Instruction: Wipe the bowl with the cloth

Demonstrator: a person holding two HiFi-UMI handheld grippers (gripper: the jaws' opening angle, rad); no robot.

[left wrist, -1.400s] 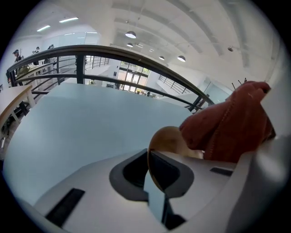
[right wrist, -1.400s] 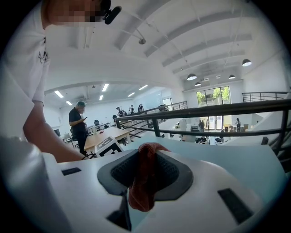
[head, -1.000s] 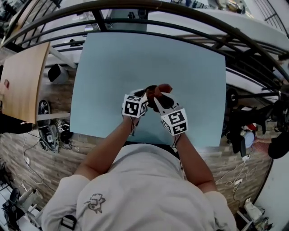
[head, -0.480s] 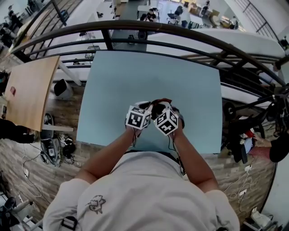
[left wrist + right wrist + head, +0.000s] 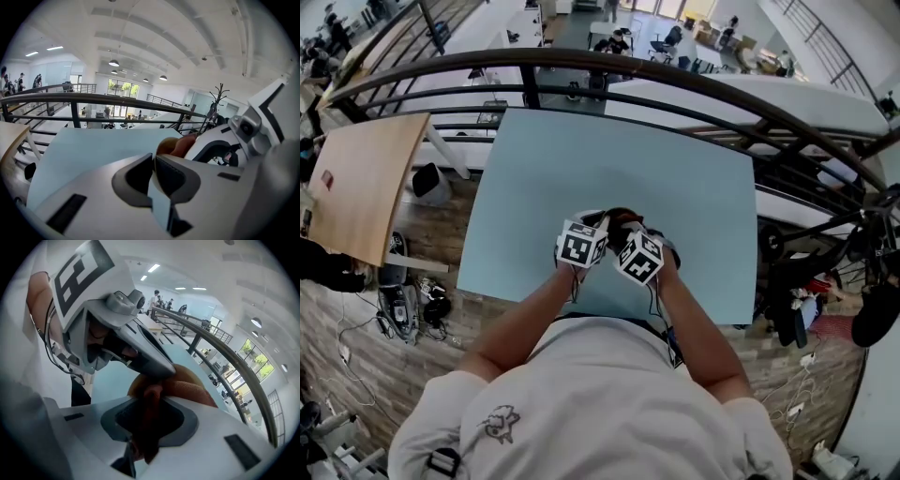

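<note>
Both grippers meet over the near middle of the pale blue table [image 5: 581, 150]. My left gripper [image 5: 605, 223] has the rim of a tan bowl [image 5: 165, 146] between its pads; its jaws are closing on it [image 5: 153, 164]. Pressed against that bowl is a rust-orange cloth [image 5: 187, 387], and my right gripper [image 5: 150, 416] is shut on a fold of it. In the head view the bowl [image 5: 623, 217] is mostly hidden behind the two marker cubes and the right gripper [image 5: 625, 231]. The left gripper's tip [image 5: 157, 366] shows just above the cloth in the right gripper view.
A dark metal railing [image 5: 675, 75] curves round the table's far side. A wooden table [image 5: 366, 178] stands to the left, with cables and gear on the floor below it. The person's arms and white shirt fill the near edge.
The right gripper has swung left and closer to the left one. The cloth, earlier seen above the cubes, is now tucked against the bowl between them.
</note>
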